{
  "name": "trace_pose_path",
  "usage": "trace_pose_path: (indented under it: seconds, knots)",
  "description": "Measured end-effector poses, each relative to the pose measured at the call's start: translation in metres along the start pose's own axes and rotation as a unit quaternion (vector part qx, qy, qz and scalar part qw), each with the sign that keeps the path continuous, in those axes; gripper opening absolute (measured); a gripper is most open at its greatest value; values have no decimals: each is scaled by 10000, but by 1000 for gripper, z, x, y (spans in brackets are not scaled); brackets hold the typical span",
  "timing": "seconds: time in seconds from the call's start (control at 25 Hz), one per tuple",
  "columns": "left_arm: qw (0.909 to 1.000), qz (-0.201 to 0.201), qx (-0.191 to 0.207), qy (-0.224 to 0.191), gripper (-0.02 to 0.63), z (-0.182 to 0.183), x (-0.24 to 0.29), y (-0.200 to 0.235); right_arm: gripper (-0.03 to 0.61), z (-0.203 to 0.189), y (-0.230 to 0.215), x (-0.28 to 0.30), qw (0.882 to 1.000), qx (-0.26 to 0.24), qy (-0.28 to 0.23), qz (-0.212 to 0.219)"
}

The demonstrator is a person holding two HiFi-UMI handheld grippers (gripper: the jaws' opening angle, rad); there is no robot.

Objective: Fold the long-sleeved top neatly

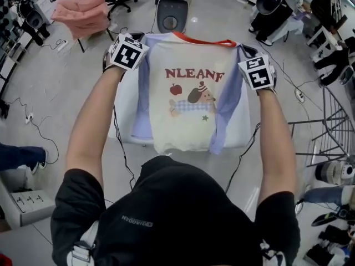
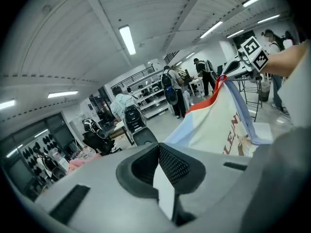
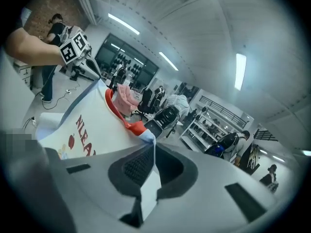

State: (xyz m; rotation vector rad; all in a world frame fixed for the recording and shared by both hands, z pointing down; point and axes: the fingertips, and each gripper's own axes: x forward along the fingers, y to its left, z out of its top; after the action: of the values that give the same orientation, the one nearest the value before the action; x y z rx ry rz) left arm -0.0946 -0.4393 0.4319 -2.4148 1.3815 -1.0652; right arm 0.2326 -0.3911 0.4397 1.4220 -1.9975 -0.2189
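Over table | left tool pinching top shoulder | right tool pinching other shoulder

Head view steeply down — all share top.

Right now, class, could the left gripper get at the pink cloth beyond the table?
Probably not. The left gripper is shut on a shoulder of the long-sleeved top, sharing its hold with the right gripper, and the pink cloth lies past the table. It would have to let go first.
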Motion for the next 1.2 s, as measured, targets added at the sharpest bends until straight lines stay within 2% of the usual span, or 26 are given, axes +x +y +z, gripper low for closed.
trace_pose_path:
  seconds: [0.12, 0.28, 0.36, 0.6, 0.76, 0.96, 1.2]
  knots:
    - [9998, -203, -1, -9, 8, 12, -33, 10, 12, 32, -3, -38, 9995, -16, 256, -188]
    - [9984, -497, -64, -250, 8, 65, -145, 49, 12, 137, -16, -156, 9958, -207, 710, -531]
    - [9982, -558, -87, -197, 8, 70, -143, 57, 12, 145, -19, -154, 9951, -81, 816, -544]
    - [9992, -272, 236, 183, 8, 56, -63, 51, 12, 98, -34, -70, 9937, -67, 1017, -475]
    - [9988, -223, 55, 426, 8, 53, -28, 37, 12, 74, -44, -31, 9939, 85, 1042, -337]
    - [9927, -373, -82, 1142, 8, -4, 21, 2, 12, 23, -9, 26, 9886, -111, 1470, 296]
    - [9851, -448, -277, 1640, 8, -50, 56, -18, 12, -19, 3, 71, 9828, -50, 1733, 636]
